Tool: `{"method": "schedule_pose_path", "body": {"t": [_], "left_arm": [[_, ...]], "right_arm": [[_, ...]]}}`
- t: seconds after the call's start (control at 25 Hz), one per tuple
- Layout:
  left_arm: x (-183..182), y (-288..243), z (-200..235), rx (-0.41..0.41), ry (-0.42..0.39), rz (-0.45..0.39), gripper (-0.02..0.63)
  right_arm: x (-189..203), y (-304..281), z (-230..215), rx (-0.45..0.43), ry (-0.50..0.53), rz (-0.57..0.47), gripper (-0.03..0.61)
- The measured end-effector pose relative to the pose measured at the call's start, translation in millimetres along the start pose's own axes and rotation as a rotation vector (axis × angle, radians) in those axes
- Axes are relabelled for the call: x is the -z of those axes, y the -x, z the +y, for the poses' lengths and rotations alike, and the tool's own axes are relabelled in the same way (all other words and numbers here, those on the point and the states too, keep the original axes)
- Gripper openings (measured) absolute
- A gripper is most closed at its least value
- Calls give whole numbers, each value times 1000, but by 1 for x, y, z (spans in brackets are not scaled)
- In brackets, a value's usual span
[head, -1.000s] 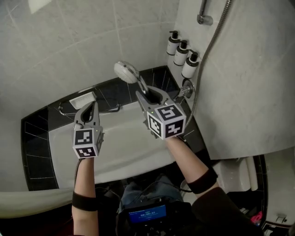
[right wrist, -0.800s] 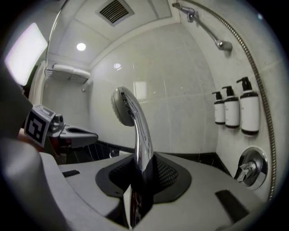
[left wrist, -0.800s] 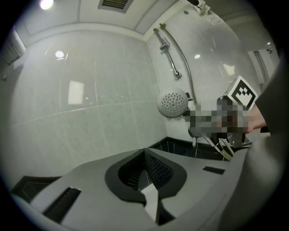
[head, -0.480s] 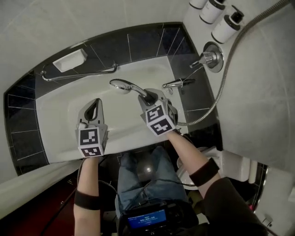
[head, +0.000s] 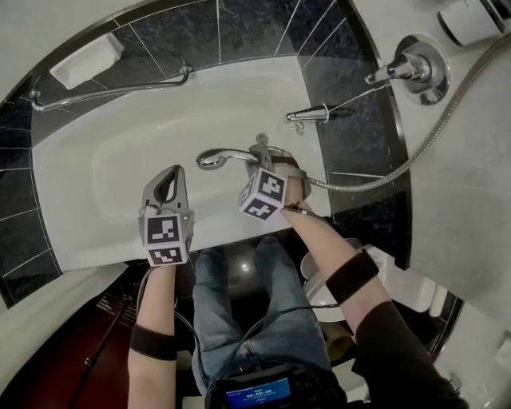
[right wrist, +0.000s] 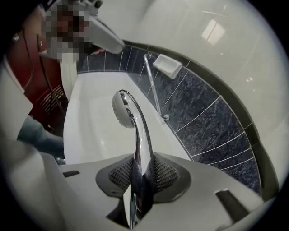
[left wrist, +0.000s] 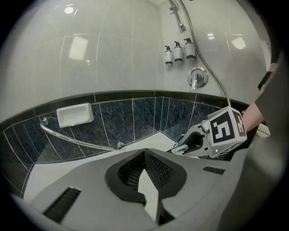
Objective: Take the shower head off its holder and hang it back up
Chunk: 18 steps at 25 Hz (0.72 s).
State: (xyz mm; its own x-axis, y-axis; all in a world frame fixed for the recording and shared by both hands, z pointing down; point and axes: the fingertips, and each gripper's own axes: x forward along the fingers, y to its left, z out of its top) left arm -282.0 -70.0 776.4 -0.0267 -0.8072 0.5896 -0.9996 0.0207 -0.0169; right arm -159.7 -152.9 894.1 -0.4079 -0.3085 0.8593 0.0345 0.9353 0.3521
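The chrome shower head [head: 212, 159] hangs low over the white bathtub [head: 104, 168], its face turned left. My right gripper [head: 258, 153] is shut on its handle. In the right gripper view the handle [right wrist: 141, 149] runs up between the ribbed pads [right wrist: 161, 173] to the round head [right wrist: 120, 108]. The metal hose [head: 415, 156] trails right from the handle and up the wall. My left gripper [head: 168, 177] is shut on nothing, left of the shower head, over the tub's near side. From the left gripper view [left wrist: 145, 158] the right gripper [left wrist: 196, 142] shows at the right.
A chrome spout [head: 309, 117] and mixer valve [head: 417, 65] sit on the dark tiled ledge at the right. A grab rail [head: 104, 92] and soap dish [head: 86, 61] line the far side. Bottles [left wrist: 179, 50] and the shower rail [left wrist: 176, 11] are high on the wall.
Both grippers have dropped from wall height to just over the tub. The right one carried the shower head down and rolled it, so the head now faces left.
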Motion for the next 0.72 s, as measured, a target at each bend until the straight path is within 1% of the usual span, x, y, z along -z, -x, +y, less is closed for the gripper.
{"method": "schedule_pose_path", "body": {"t": [0.16,0.36,0.56,0.72], "left_arm": [[33,-39,-13,28,24,14,1],[72,-88,-33,68,26,33,1],[100,-123,-51,99,26,41,1],[117,-139,-61,117,31,50,1]], "right_arm": [[41,-52,11,-14,141,106,118],[94,-110,15,-24,306,210,118],[160,-155,14,-53,523,330,118],[216,-179,6,-78,686,435,118]]}}
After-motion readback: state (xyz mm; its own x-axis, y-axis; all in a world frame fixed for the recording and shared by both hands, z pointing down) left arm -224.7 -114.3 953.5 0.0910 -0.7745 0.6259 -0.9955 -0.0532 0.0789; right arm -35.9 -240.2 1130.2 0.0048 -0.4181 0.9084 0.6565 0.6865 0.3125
